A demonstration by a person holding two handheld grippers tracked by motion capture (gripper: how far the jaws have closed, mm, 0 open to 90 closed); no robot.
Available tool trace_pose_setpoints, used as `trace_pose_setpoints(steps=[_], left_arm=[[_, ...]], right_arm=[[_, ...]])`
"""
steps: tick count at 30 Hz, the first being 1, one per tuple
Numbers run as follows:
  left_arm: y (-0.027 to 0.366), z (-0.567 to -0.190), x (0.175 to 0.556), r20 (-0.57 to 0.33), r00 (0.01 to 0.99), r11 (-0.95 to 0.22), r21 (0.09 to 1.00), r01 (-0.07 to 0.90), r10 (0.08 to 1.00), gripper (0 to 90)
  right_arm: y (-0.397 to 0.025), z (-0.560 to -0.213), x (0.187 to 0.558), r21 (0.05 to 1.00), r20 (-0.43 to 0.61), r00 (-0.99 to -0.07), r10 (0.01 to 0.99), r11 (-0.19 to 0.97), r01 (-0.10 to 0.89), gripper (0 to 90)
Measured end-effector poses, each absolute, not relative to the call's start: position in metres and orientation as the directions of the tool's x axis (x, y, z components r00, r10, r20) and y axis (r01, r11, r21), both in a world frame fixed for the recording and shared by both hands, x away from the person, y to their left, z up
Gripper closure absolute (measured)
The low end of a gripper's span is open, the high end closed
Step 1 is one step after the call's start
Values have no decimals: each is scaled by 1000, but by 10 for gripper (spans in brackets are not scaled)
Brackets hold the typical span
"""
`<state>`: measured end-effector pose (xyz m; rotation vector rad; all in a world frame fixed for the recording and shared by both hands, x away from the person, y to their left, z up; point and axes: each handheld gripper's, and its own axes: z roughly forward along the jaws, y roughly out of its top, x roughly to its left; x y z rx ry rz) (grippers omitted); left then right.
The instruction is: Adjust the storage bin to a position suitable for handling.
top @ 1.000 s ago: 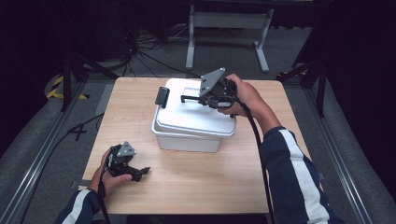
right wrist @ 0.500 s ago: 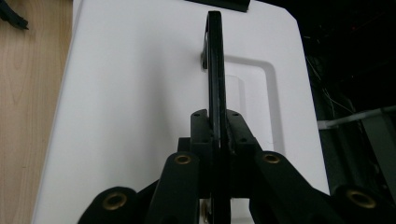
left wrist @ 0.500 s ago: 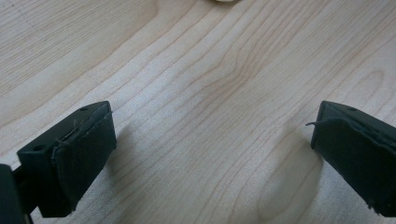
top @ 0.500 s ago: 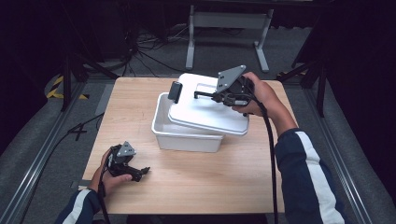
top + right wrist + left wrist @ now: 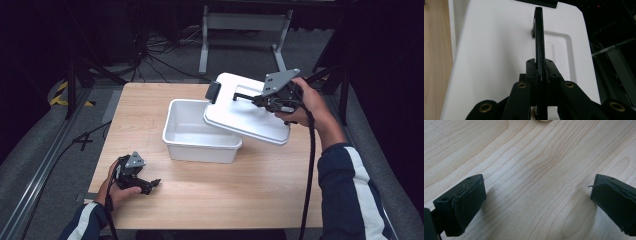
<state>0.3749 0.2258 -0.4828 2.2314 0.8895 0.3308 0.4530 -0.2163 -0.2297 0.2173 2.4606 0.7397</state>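
Observation:
A white plastic bin (image 5: 197, 131) stands open in the middle of the wooden table (image 5: 250, 185). Its white lid (image 5: 245, 112) hangs tilted above the bin's right side and reaches past the table's far right. My right gripper (image 5: 252, 99) is shut on the lid's black handle (image 5: 539, 32), and in the right gripper view that handle stands edge-on between the jaws. A black latch (image 5: 213, 92) sits at the lid's far end. My left gripper (image 5: 150, 185) rests open on the table near the front left, with bare wood between its pads (image 5: 469, 202).
Past the table's far edge are a dark floor with cables (image 5: 150, 50) and a grey metal stand (image 5: 245, 22). A metal rail (image 5: 40, 170) runs along the left side. Bare wood lies in front of the bin.
The right gripper has lifted the lid off the bin and carried it to the right, tilting it; the bin now stands open. The left gripper has stayed put.

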Motion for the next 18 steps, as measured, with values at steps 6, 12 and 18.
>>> trace_pose_setpoints(steps=[6,12,18], left_arm=[[226,-483,375,-21,732,-519,691,503,681,5],[226,-483,375,-20,732,-519,691,503,681,5],[226,-483,375,-18,733,-523,690,501,680,5]], right_arm=[[-246,-233,450,569,-450,-821,351,821,39,842],[-273,-239,449,584,-440,-807,393,809,76,842],[-296,-245,447,594,-430,-794,430,797,109,842]])
